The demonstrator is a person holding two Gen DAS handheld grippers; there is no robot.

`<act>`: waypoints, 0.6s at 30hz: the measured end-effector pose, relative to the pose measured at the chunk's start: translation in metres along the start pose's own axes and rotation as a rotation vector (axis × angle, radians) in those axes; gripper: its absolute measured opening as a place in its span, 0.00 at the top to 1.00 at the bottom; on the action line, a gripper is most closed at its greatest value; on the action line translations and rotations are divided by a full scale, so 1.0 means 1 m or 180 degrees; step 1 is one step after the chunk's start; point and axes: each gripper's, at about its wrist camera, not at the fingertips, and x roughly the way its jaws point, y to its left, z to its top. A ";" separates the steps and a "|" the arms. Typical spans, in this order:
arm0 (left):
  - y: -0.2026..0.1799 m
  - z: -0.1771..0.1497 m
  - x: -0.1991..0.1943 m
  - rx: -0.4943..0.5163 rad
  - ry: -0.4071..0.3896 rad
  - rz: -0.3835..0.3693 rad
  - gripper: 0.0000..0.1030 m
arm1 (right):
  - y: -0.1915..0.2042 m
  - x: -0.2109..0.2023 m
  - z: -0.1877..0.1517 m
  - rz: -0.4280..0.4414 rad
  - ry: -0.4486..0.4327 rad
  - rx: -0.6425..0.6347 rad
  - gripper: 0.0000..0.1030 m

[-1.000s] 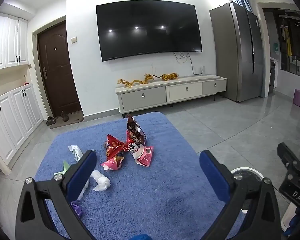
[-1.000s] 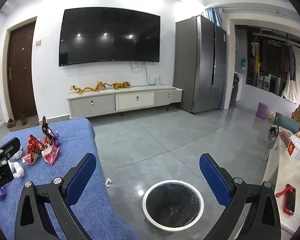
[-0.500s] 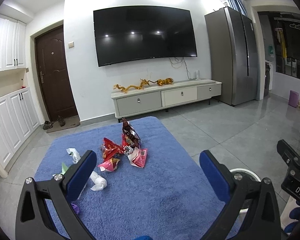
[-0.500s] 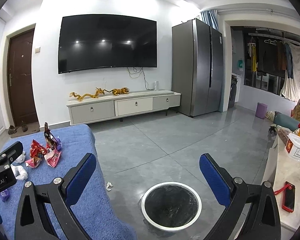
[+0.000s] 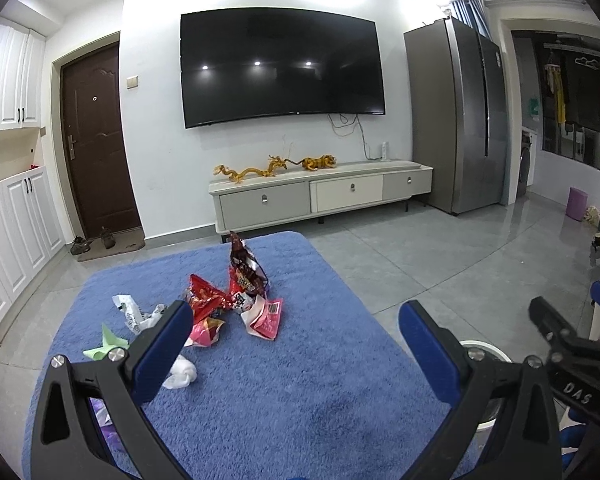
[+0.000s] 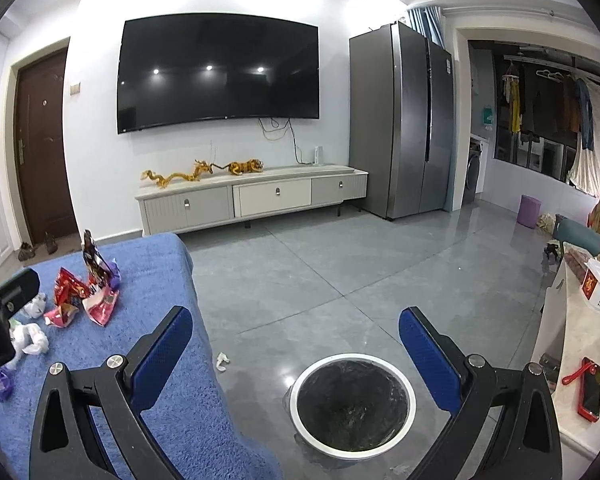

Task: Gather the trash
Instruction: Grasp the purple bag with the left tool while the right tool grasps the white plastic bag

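Left hand-held gripper (image 5: 294, 332): released, jaws spread wide, nothing between them; it hangs over the near part of the blue-covered desk (image 5: 300, 400).
Right hand-held gripper (image 6: 296, 340): released too, jaws wide, carrying nothing; it looks down on the trash bin (image 6: 352, 400).
Trash: a cluster at 11 o'clock from the left hand-held gripper: red snack wrappers (image 5: 206, 298), a dark upright snack bag (image 5: 246, 270), a pink packet (image 5: 268, 316), white crumpled tissue (image 5: 182, 372), a green scrap (image 5: 106, 346).
Stray piece: 1 small white scrap (image 6: 222, 361) lies on the floor between desk edge and bin.
Bin: round, white-rimmed, dark liner, at 6 o'clock in the right view; whether anything lies inside I cannot tell.
Progress: judged barely begun; every visible piece remains on the desk or floor, none gripped.
Left to do: pick each piece and drop it in the bin, the floor scrap included.
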 end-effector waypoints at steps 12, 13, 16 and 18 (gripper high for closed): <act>-0.015 -0.032 0.028 -0.0185 0.0120 -0.0185 0.00 | 0.026 0.032 0.000 0.0041 0.0147 -0.0155 0.00; -0.019 -0.026 0.037 -0.0223 0.0145 -0.0172 0.00 | 0.030 0.036 0.000 0.0067 0.0170 -0.0161 0.00; 0.018 -0.049 0.025 -0.0318 0.0166 -0.0156 0.00 | 0.053 0.052 -0.002 0.0202 0.0363 -0.0340 0.00; 0.046 -0.066 0.016 -0.0358 0.0188 -0.0120 0.00 | 0.069 0.058 -0.003 0.0324 0.0462 -0.0444 0.00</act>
